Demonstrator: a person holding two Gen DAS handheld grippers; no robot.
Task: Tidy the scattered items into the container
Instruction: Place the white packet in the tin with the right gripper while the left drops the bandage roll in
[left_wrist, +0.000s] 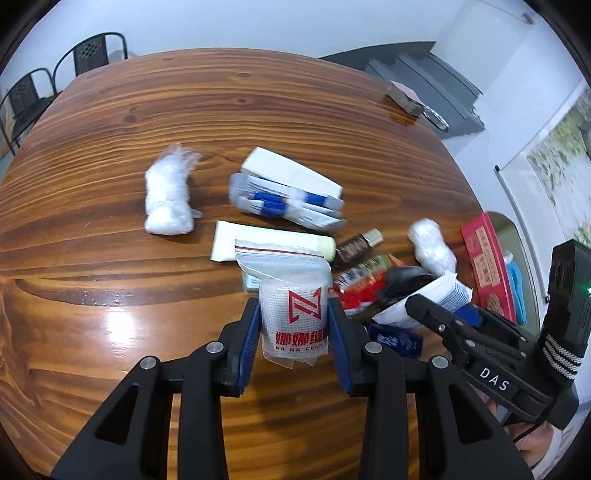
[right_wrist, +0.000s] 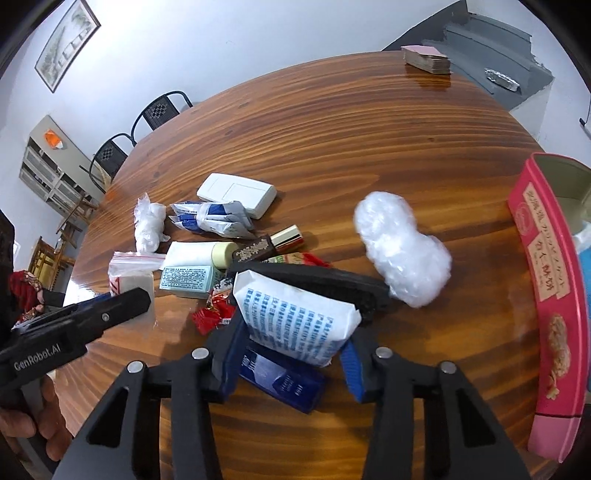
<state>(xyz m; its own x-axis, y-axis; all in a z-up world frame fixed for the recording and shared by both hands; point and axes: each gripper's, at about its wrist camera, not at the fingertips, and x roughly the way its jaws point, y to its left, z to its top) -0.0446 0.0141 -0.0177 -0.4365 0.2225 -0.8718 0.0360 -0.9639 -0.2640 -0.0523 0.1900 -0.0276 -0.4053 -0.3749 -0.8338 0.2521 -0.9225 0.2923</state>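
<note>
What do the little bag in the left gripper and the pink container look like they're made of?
The zip bag looks like thin clear plastic film: see-through, glossy, crinkled, with a red seal strip. The pink container is probably printed metal tin or coated card; its smooth glossy wall leaves that open.

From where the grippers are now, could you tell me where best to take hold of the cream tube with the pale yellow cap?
Grip the cream tube across its round body near the pale yellow cap, coming from above. It lies flat on the wooden table. The zip bag in the left gripper overlaps its middle; the brown bottle crowds the cap end.
</note>
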